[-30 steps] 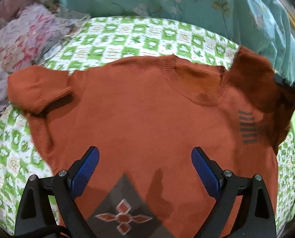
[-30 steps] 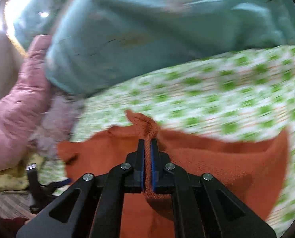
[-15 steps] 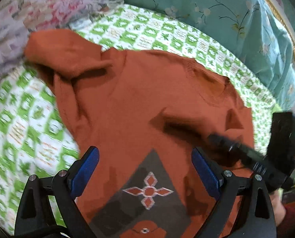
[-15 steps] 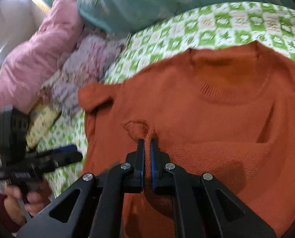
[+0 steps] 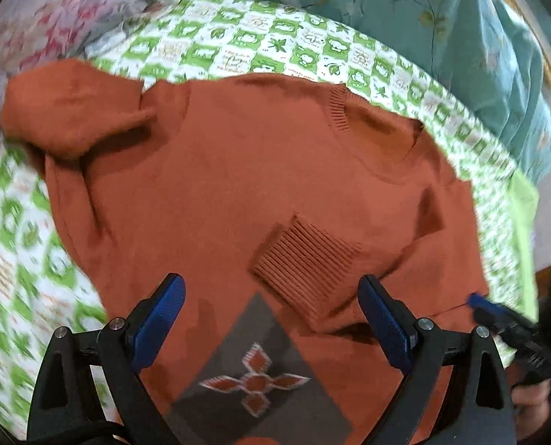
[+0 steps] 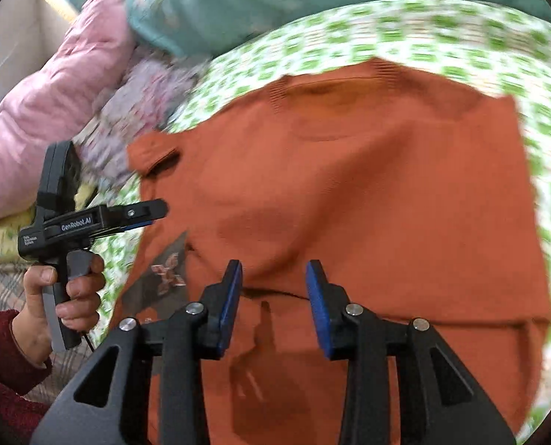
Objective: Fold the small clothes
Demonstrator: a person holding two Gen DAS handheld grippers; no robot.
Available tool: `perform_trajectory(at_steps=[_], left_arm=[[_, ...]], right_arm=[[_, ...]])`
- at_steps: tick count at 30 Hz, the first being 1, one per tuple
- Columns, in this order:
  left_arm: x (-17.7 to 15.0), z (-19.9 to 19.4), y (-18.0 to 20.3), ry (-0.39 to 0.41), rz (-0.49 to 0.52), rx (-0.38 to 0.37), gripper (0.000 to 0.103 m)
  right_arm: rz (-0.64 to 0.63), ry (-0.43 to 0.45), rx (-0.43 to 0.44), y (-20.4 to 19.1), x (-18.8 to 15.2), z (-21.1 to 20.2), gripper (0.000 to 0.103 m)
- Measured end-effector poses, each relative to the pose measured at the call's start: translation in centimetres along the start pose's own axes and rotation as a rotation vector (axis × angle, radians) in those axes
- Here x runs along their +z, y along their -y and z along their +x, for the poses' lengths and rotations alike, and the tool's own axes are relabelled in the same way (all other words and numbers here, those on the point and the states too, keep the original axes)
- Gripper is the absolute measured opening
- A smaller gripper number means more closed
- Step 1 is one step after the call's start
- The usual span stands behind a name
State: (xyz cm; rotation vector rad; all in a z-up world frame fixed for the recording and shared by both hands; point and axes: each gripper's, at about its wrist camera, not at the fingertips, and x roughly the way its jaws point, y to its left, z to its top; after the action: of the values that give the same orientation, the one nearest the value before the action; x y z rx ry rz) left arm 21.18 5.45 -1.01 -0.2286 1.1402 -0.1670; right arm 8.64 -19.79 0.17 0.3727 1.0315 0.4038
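Observation:
A small rust-orange knit sweater (image 5: pixel 238 185) lies front up on the green-and-white checked bedspread (image 5: pixel 275 48); it also shows in the right wrist view (image 6: pixel 349 193). Its right sleeve is folded across the chest, ribbed cuff (image 5: pixel 305 263) on top. Its left sleeve (image 5: pixel 68 111) lies bunched at the far left. A grey diamond motif (image 5: pixel 253 378) marks the front. My left gripper (image 5: pixel 271 315) is open and empty above the sweater's lower part. My right gripper (image 6: pixel 273 296) is open and empty just above the folded sleeve.
A teal floral quilt (image 5: pixel 405 11) lies along the far side of the bed. A pink and floral bundle (image 6: pixel 60 85) sits at the left. The other hand-held gripper (image 6: pixel 90 218) hovers by the sweater's left edge.
My right gripper carried the right sleeve across the chest, laid it down and opened. My left gripper stayed open and shifted over the sweater.

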Motion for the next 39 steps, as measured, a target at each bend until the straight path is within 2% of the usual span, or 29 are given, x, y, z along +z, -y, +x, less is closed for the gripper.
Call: perform_trajectory(at_steps=[2,4,6,11,13,14,15,16,17,18,21,24,27,29,30,31,34,36,38,39], left_arm=[[0.1,0.0,0.1,-0.017,0.052,0.007,0.095],[-0.2,0.5,0.3,-0.071,0.099,-0.017,0.095],[-0.5,1.2,0.2,-0.116,0.1,-0.02,0.095],[0.0,3.0,-0.9,-0.138,-0.04,-0.114,0.094],[0.6,4.0,-1.0,-0.128,-0.087,-0.133,0.088],[0.8,4.4,-0.9,-0.113,-0.088,-0.132,0.082],[0.9,4.5,-0.6,-0.093,-0.073,-0.124,0.054],[1.1,4.6,0.0,-0.08,-0.039,-0.113,0.012],[1.4,4.5,0.4,-0.077,-0.013,-0.11,0.01],[1.7,3.7,0.8,-0.047,0.007,-0.107,0.009],[2.0,-2.1,1.0,0.162,0.074,-0.081,0.008],[1.4,-4.7,-1.8,0.243,0.05,-0.06,0.009],[0.4,-2.8,-4.8,0.151,0.017,-0.043,0.016],[-0.3,-0.9,-6.6,0.058,-0.007,-0.055,0.033],[-0.4,-0.4,-7.1,0.032,-0.018,-0.06,0.047],[-0.4,0.1,-7.3,0.016,-0.03,-0.065,0.054],[0.0,1.2,-7.3,0.002,-0.05,-0.075,0.062],[0.8,2.0,-6.9,-0.008,-0.048,-0.075,0.063],[1.3,2.3,-6.0,-0.007,-0.017,-0.064,0.055],[1.6,2.4,-5.3,0.003,0.019,-0.052,0.028]], right_arm=[[0.039,0.0,-0.015,1.3,-0.5,-0.7,0.037],[0.065,-0.006,-0.022,2.4,-1.2,-1.1,0.037],[0.073,0.001,-0.036,2.4,-1.4,-1.2,0.037],[0.101,0.004,-0.04,2.3,-1.3,-0.8,0.037],[0.094,0.0,-0.042,2.2,-1.2,-0.6,0.037],[0.088,-0.003,-0.044,2.0,-1.1,-0.5,0.037],[0.086,-0.004,-0.046,1.9,-1.0,-0.4,0.037],[0.086,-0.005,-0.048,1.8,-0.9,-0.3,0.037],[0.086,-0.003,-0.05,1.8,-0.9,-0.4,0.037],[0.087,0.002,-0.052,1.8,-0.8,-0.4,0.037],[0.091,0.022,-0.07,2.0,-0.6,-0.9,0.037],[0.114,0.042,-0.093,2.7,-0.5,-1.3,0.037],[0.158,0.04,-0.102,3.6,-0.6,-1.0,0.037],[0.176,0.039,-0.11,4.0,-0.7,-0.7,0.037],[0.18,0.038,-0.114,4.1,-0.7,-0.7,0.037],[0.18,0.039,-0.118,4.1,-0.7,-0.7,0.037],[0.184,0.041,-0.13,4.3,-0.6,-0.9,0.037],[0.187,0.047,-0.137,4.4,-0.5,-1.1,0.037],[0.19,0.054,-0.143,4.6,-0.5,-1.4,0.037],[0.195,0.059,-0.147,4.7,-0.5,-1.6,0.037]])
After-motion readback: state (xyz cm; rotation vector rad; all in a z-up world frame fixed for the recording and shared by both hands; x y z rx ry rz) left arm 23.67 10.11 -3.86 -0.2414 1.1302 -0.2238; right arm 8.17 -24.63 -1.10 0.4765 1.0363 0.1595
